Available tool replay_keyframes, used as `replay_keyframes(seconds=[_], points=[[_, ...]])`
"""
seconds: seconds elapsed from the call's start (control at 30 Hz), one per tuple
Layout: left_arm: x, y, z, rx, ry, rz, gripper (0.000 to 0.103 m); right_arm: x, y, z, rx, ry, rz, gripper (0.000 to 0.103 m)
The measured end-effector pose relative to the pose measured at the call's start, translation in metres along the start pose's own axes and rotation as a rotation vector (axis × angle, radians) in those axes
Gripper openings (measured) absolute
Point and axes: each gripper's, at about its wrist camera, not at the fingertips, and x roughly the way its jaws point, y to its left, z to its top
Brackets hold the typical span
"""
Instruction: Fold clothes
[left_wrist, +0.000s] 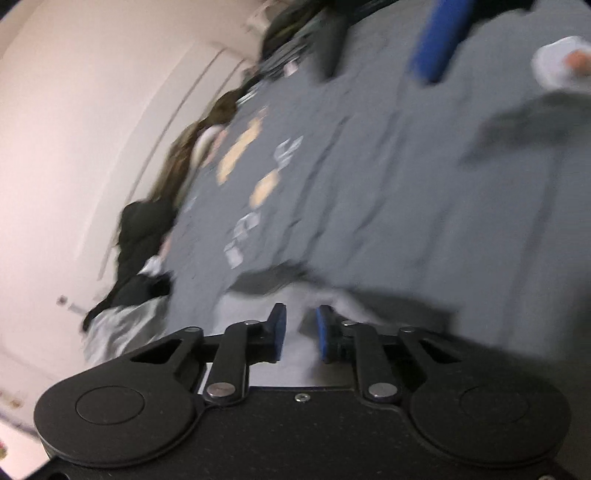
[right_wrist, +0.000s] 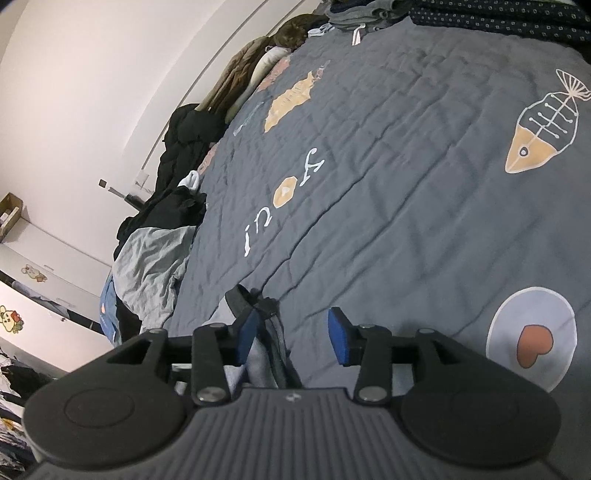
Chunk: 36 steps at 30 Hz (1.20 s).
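My left claw (left_wrist: 298, 332) pads slightly parted, pale cloth (left_wrist: 295, 354) between, grip unclear. My right claw (right_wrist: 295, 334) released; grey garment (right_wrist: 264, 347) against left pad, over bed (right_wrist: 406, 184) near edge.

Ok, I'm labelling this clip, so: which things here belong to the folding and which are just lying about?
In the job: grey garment at the open right gripper; pale cloth, blurred, by the left gripper.
Lying about: fish-print quilt; black jacket, brown coat and crumpled grey cloth along the wall; cardboard box.
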Motion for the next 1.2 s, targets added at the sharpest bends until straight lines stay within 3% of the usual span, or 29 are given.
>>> replay_keyframes(seconds=[0.17, 0.37, 0.43, 0.6, 0.77, 0.83, 0.97, 1.2], points=[[-0.01, 0.01, -0.003, -0.094, -0.017, -0.048, 0.017, 0.001, -0.005, 0.002, 0.012, -0.003, -0.009, 0.043], [-0.051, 0.053, -0.02, -0.293, -0.066, -0.08, 0.031, 0.005, -0.001, 0.003, -0.017, -0.004, -0.008, 0.044], [-0.064, 0.064, -0.028, -0.339, -0.075, -0.073, 0.038, 0.012, 0.008, 0.004, -0.066, 0.002, -0.012, 0.044], [-0.078, 0.097, -0.057, -0.478, -0.078, -0.054, 0.038, 0.047, 0.031, 0.006, -0.234, 0.052, 0.022, 0.044], [-0.077, 0.123, -0.101, -0.711, -0.076, -0.047, 0.039, 0.081, 0.055, 0.008, -0.402, 0.101, 0.056, 0.044], [-0.071, 0.129, -0.115, -0.789, -0.043, -0.081, 0.039, 0.094, 0.057, 0.009, -0.423, 0.109, 0.053, 0.044], [-0.069, 0.138, -0.124, -0.8, -0.032, -0.082, 0.039, 0.117, 0.043, 0.014, -0.294, 0.139, 0.059, 0.044], [-0.073, 0.149, -0.133, -0.84, -0.057, -0.112, 0.039, 0.136, 0.049, 0.003, -0.274, 0.168, 0.054, 0.044]])
